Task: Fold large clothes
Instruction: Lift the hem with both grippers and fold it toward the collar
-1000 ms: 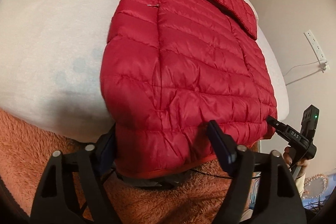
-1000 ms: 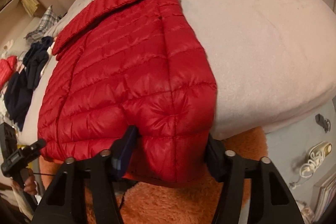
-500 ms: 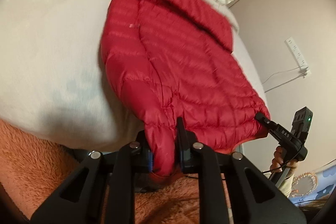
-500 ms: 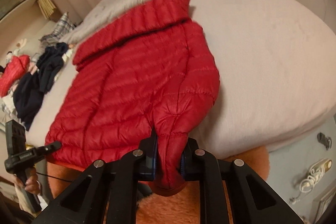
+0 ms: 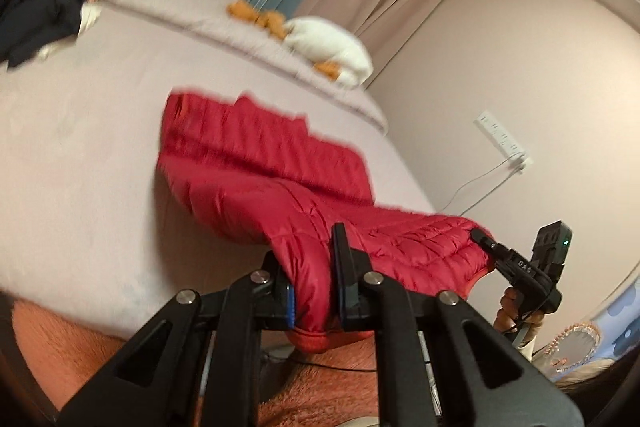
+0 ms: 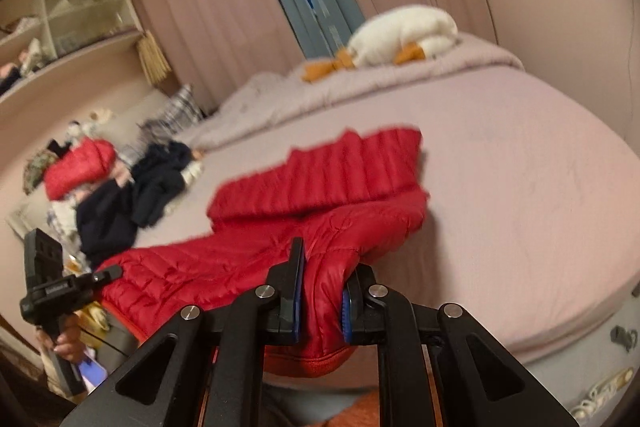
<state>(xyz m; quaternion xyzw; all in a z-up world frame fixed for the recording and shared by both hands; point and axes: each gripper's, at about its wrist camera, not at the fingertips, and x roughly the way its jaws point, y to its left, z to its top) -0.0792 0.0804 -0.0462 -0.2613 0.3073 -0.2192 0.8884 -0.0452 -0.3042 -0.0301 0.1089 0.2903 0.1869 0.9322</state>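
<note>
The bed is carrying the red puffer jacket, whose collar end is lying flat on the sheet while the hem end is hanging raised off the near edge. A sleeve or collar band is already lying folded across the upper part.

The left gripper is clamping one hem corner between its fingers. The right gripper is clamping the other hem corner in the same manner.

Judged progress: early to middle. The hem is gripped and lifted, but the bottom-to-top fold is not yet laid down. Carrying the hem toward the collar, releasing and flattening are remaining.

A dark clothes pile is lying well apart on the bed.
</note>
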